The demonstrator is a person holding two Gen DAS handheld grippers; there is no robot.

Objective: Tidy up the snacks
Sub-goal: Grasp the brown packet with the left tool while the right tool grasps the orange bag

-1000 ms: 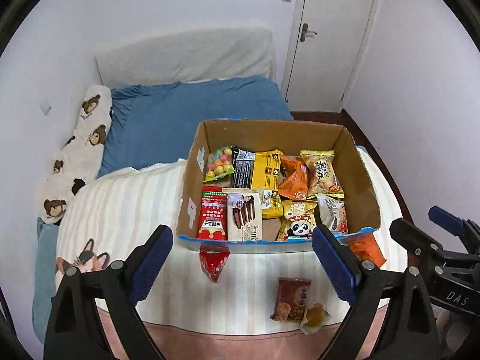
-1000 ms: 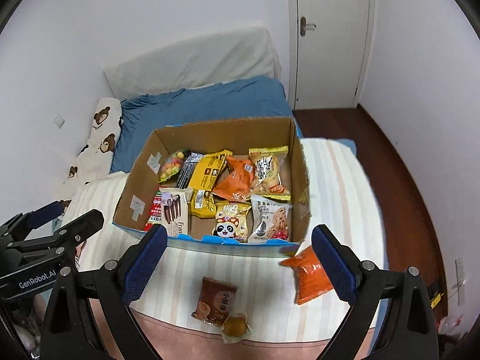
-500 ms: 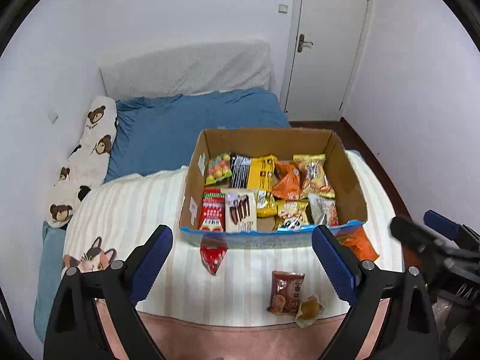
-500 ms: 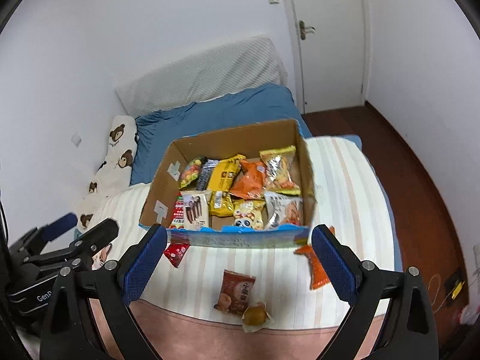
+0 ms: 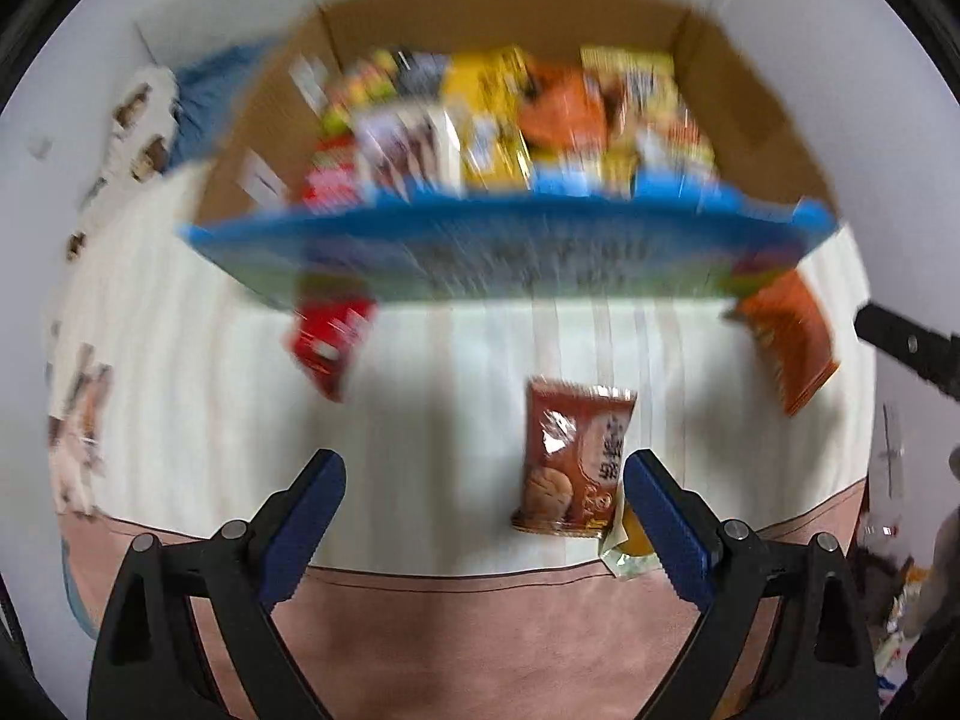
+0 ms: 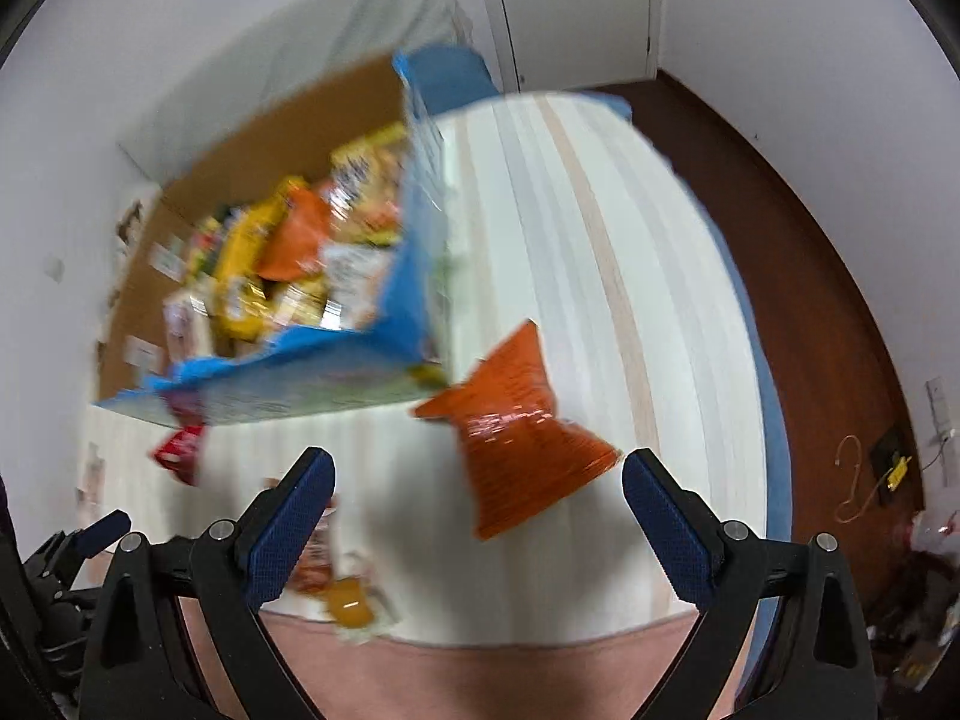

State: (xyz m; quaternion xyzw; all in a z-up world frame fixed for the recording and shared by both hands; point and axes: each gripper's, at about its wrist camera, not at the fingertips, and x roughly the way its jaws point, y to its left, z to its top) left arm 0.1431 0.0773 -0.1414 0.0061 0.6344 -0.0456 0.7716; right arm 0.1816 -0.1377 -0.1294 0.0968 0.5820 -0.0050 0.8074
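- Your left gripper (image 5: pixel 483 519) stands wide open over the bed's near edge, its blue ribbed pads (image 5: pixel 309 519) holding nothing.
- Your right gripper (image 6: pixel 477 522) is just as wide and empty, with the orange pack (image 6: pixel 519 429) lying ahead between its fingers.
- The box (image 5: pixel 744 78) is plain brown cardboard inside with a glossy blue printed outer face, and it sits on the striped cover (image 5: pixel 198 396) toward the middle of the bed.
- Crinkly foil packs fill the box; blur hides their print, so you can only tell yellow, orange and red ones.
- The brown pack (image 5: pixel 573 459) is a flat glossy rectangle near the cover's front edge, its long axis running from that edge toward the box.
- A small crumpled yellow pack (image 5: pixel 630 546) touches the brown pack's near right corner, at the cover's front edge.
- The red pack (image 5: pixel 330 339) lies tilted just before the box's front left corner.
- The orange pack is pinched at the middle like a bow, flaring at both ends, and lies just off the box's front right corner, its long axis slanting away from that corner.
- The cover is soft cloth with pale stripes, and below its front edge you see a smooth pink sheet (image 5: pixel 480 642).
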